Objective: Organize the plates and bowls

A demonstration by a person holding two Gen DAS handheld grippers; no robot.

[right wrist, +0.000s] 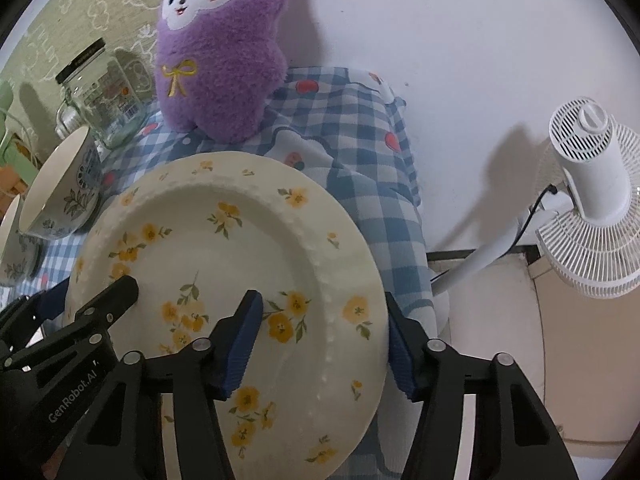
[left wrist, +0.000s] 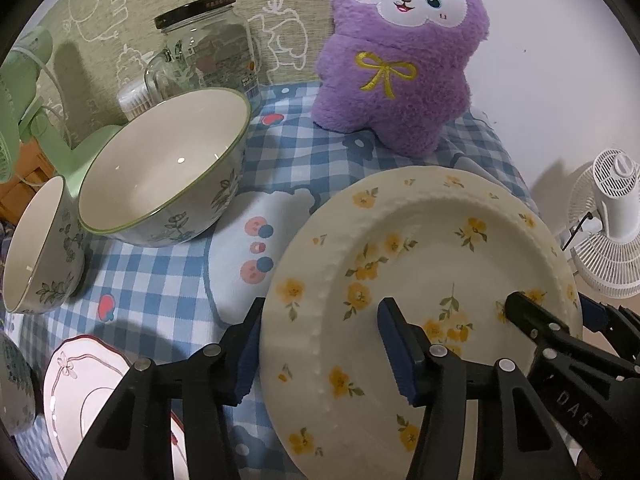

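Grippers left (left wrist: 324, 354) and right (right wrist: 324, 344) straddle opposite rims of floral plate (left wrist: 420, 248) (pads not pressing).

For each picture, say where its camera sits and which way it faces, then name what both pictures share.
Left wrist: on the left tongs, looking down over the plate's left rim; beyond stand two bowls; the right tongs show.
Right wrist: on the right tongs, looking down over the plate's right rim towards a fan; the left tongs show.
Shared: plate, plush, jar.
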